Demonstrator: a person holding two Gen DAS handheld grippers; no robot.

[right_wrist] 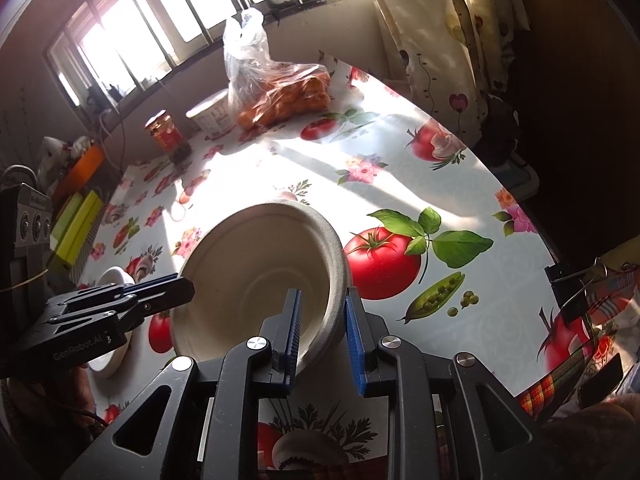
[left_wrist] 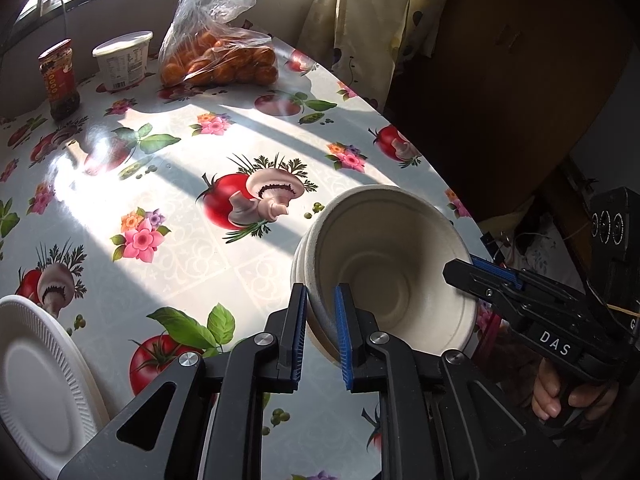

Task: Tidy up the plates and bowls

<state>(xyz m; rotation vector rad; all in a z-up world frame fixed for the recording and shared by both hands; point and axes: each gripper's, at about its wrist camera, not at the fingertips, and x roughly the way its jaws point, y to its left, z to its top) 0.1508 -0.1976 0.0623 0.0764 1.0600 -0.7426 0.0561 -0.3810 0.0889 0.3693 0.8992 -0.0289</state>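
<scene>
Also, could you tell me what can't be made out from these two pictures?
- Plate, left view: cut off by the picture edge and the left gripper.
- Bowl, both views: how many are nested; the top one hides the rest.
- Right gripper, right view: whether its pads press the rim; too close to tell.
- Jar, left view: label too small.

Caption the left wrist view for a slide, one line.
Left gripper and right gripper straddle opposite rims of stacked paper bowls over a fruit-print tablecloth.
</scene>
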